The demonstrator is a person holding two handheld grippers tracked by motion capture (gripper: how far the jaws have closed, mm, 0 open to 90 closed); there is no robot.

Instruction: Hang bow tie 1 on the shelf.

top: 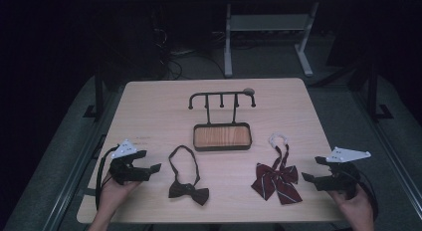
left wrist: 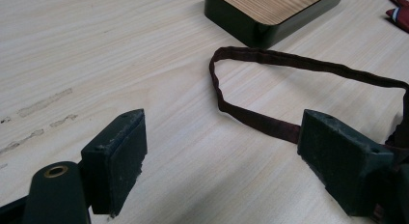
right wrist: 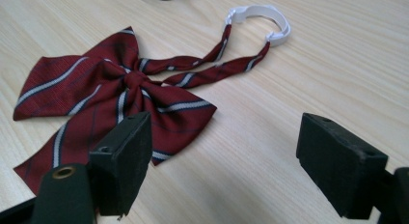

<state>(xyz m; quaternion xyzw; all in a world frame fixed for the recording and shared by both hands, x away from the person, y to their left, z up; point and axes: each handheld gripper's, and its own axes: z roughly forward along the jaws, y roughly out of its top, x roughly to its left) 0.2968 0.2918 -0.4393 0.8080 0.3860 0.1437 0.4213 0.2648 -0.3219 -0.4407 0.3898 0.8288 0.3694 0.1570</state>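
A dark bow tie with a looped neck strap lies left of centre on the wooden table. A red striped bow tie with a white elastic loop lies to the right. Behind them stands a black rack with hooks, rising from a wood-lined tray. My left gripper rests near the table's left front, open and empty, its jaws toward the dark strap. My right gripper sits at the right front, open and empty, beside the red bow.
A white desk frame and cables stand on the floor beyond the table's far edge. Dark rails flank both sides of the table. Bare wood lies between the two bow ties and along the front edge.
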